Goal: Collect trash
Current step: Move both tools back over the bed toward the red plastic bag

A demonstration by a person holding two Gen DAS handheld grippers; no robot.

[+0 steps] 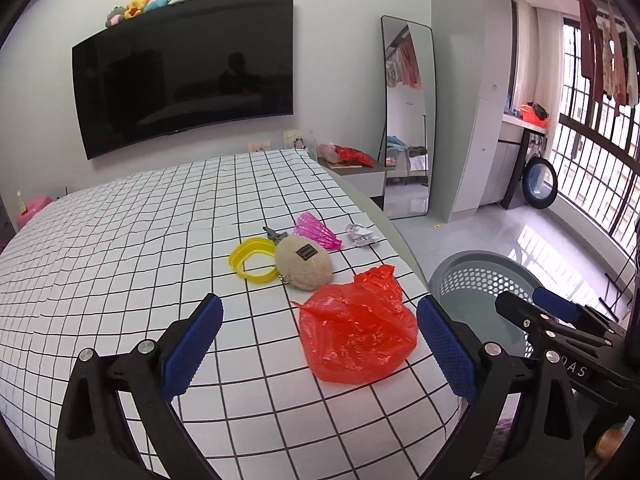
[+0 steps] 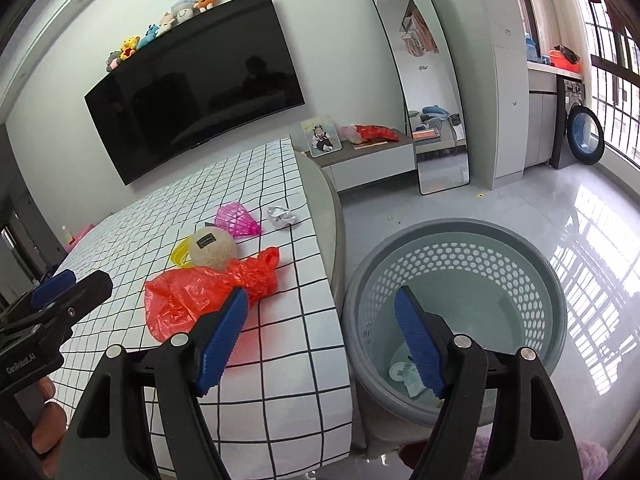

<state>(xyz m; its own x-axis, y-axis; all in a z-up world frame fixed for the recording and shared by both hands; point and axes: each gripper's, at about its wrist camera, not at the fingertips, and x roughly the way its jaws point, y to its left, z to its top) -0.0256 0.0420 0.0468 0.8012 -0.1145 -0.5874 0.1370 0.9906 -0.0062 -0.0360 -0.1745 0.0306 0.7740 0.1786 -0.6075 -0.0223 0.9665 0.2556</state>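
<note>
My left fingers (image 1: 188, 352) are spread wide above the bed (image 1: 120, 260), empty, with the red plastic bag (image 1: 356, 336) lying between them and just ahead. My right fingers (image 2: 420, 344) are also apart and empty, one over the bed's edge, the other over the gray laundry basket (image 2: 460, 264) on the floor beside it. Past the bag sit a beige plush pouch (image 1: 304, 264), a yellow ring (image 1: 252, 264), a pink net (image 1: 316, 232) and a crumpled white paper (image 1: 362, 235). The bag is crinkled, translucent and flattened near the bed's edge.
</note>
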